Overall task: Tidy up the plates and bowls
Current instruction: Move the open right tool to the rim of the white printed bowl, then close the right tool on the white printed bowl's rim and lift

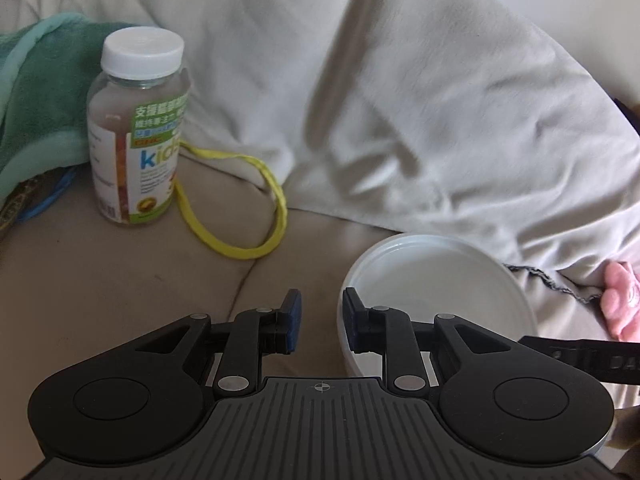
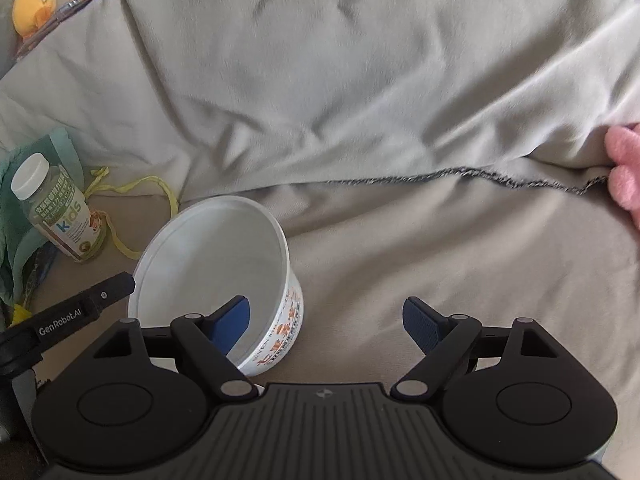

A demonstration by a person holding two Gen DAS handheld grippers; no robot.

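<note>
Bowl: round white paper bowl (image 2: 216, 276) with orange print and small, illegible lettering on its wall, standing upright on the beige sofa cushion (image 2: 440, 260), mouth up and tipped slightly.
Left gripper (image 1: 322, 322): fingers narrowly parted, astride the bowl's near rim; contact cannot be told.
Right gripper (image 2: 326, 324): fingers wide apart, empty; its left finger is over the bowl.
Bottle: clear plastic bottle (image 1: 136, 128), white cap, label reading "kids", upright, beyond the left fingers.
Marking: "GenRobot.AI" on the left gripper.
</note>
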